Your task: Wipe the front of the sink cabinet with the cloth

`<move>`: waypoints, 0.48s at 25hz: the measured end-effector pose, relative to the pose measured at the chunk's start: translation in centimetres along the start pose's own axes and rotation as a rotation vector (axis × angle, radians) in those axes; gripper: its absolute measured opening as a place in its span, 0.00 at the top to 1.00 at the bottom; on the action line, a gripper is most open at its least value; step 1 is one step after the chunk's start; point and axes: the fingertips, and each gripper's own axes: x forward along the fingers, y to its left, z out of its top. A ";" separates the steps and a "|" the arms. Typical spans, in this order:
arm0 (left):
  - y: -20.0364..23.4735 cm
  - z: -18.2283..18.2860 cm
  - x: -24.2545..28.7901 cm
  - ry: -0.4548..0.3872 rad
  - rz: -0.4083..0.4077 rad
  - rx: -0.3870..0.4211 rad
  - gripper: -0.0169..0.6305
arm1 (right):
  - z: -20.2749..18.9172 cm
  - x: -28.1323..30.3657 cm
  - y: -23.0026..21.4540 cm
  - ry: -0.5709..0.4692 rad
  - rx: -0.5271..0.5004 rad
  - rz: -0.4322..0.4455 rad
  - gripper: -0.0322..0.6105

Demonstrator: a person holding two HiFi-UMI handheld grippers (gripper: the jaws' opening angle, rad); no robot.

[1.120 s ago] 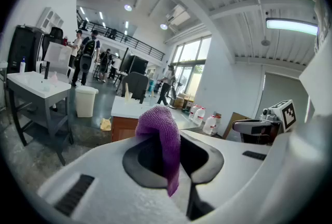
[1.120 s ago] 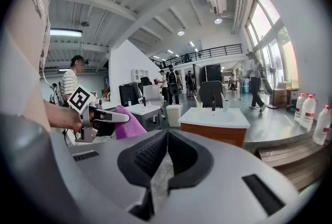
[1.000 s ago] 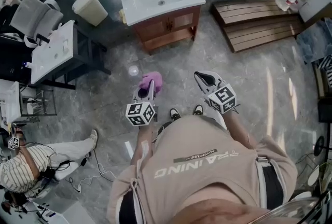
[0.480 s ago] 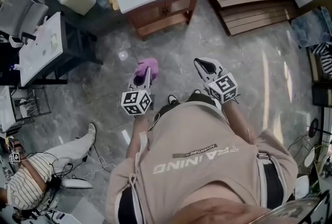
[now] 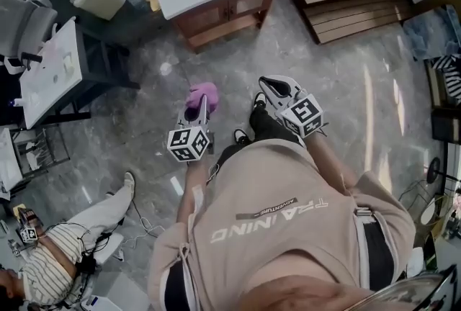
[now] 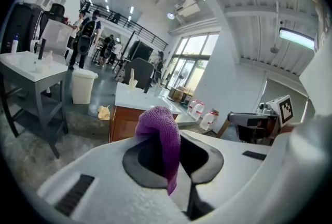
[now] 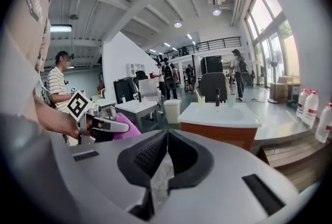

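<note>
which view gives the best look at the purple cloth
The left gripper view: the purple cloth fills the middle, pinched in the left gripper and draped over its jaws. The head view shows only a small bunch at that gripper's tip; the right gripper view shows a sliver beside it.

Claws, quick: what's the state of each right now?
Left claw: closed on the purple cloth.
Right claw: closed, holding nothing.

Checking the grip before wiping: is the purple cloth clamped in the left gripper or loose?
Clamped: the fingers of the left gripper are shut on the purple cloth, bunched above them.
</note>
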 end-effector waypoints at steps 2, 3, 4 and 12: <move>0.1 0.2 0.8 0.017 0.005 0.011 0.91 | 1.4 1.0 -0.7 -0.044 -0.054 -0.002 0.93; 0.3 0.4 1.2 0.027 0.009 0.016 0.91 | 1.6 1.5 -0.9 -0.049 -0.078 0.002 0.93; 0.4 0.7 1.7 0.034 0.013 0.019 0.91 | 1.6 2.1 -1.1 -0.044 -0.089 0.015 0.93; 0.2 7.2 7.2 -0.017 0.062 0.031 0.91 | 2.4 6.2 -7.2 -0.027 -0.046 0.117 0.93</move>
